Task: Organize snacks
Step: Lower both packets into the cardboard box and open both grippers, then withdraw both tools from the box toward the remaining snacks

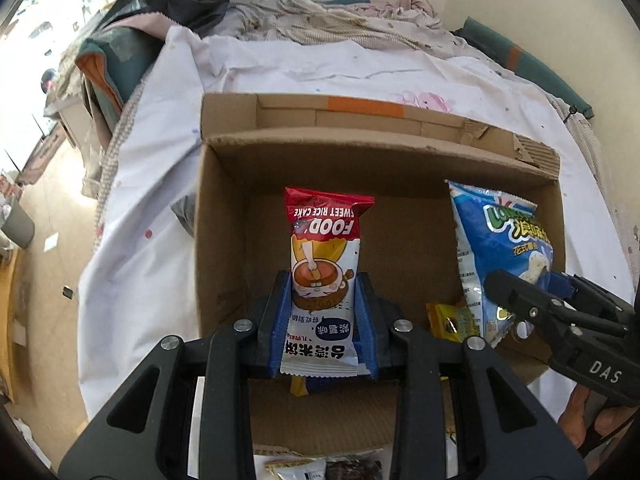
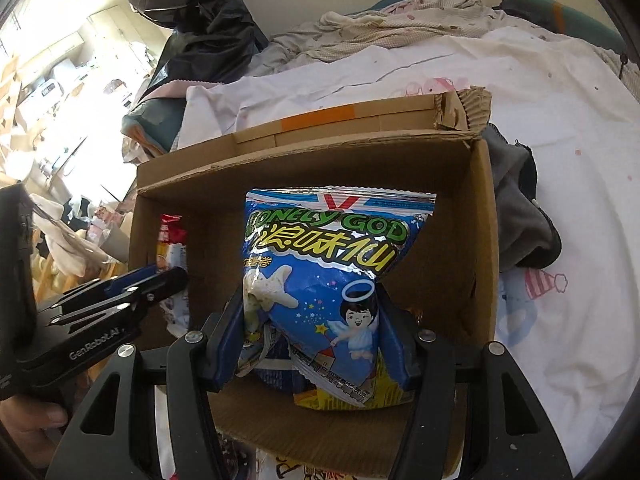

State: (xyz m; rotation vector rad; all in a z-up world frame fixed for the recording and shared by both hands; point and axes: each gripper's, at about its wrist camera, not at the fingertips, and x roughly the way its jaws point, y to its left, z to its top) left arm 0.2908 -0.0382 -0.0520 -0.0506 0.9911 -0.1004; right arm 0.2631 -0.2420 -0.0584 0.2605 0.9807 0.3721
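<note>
My left gripper (image 1: pixel 323 292) is shut on a red and white sweet rice cake packet (image 1: pixel 322 264) and holds it over the open cardboard box (image 1: pixel 224 216). My right gripper (image 2: pixel 312 308) is shut on a blue Lonely God snack bag (image 2: pixel 320 280) and holds it inside the same box (image 2: pixel 476 240). In the left wrist view the blue bag (image 1: pixel 496 248) and the right gripper (image 1: pixel 532 300) show at the right. In the right wrist view the rice cake packet (image 2: pixel 172 240) and the left gripper (image 2: pixel 160 280) show at the left. A small yellow snack packet (image 1: pixel 452 320) lies on the box floor.
The box sits on a bed with a white printed sheet (image 1: pixel 160 184). Rumpled bedding (image 1: pixel 340 20) lies behind it. A dark grey garment (image 2: pixel 520 220) lies against the box's right wall. More snack packets (image 1: pixel 320 470) lie in front of the box.
</note>
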